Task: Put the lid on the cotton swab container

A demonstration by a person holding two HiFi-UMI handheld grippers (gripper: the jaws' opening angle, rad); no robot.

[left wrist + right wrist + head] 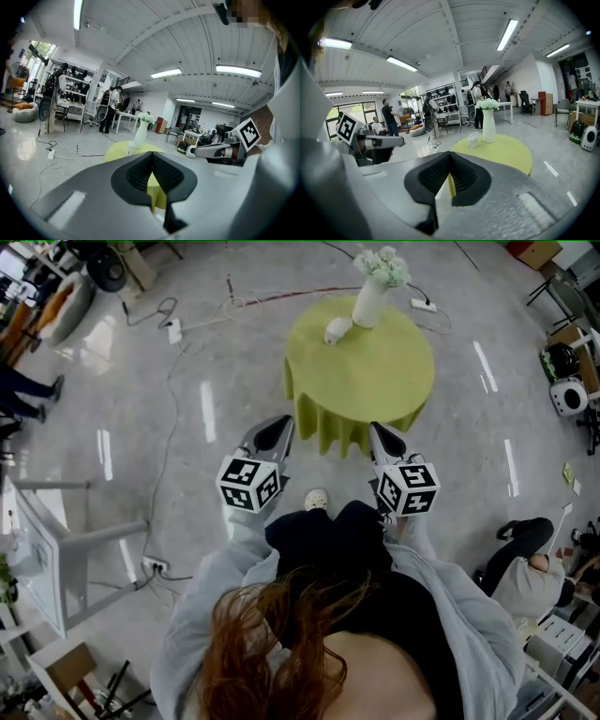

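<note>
A small white cotton swab container (336, 330) stands on the round table with the yellow-green cloth (375, 371), next to a white vase of flowers (372, 292). The container also shows in the right gripper view (473, 140) and, tiny, in the left gripper view (128, 149). Whether its lid is on cannot be made out. My left gripper (278, 434) and right gripper (382, 440) are held side by side short of the table's near edge. Both are shut, tips touching, with nothing between them.
Cables and a power strip (174, 331) lie on the grey floor left of the table. A white table frame (56, 559) stands at the left. A person sits low at the right (520, 563). More people, racks and desks stand far behind the table.
</note>
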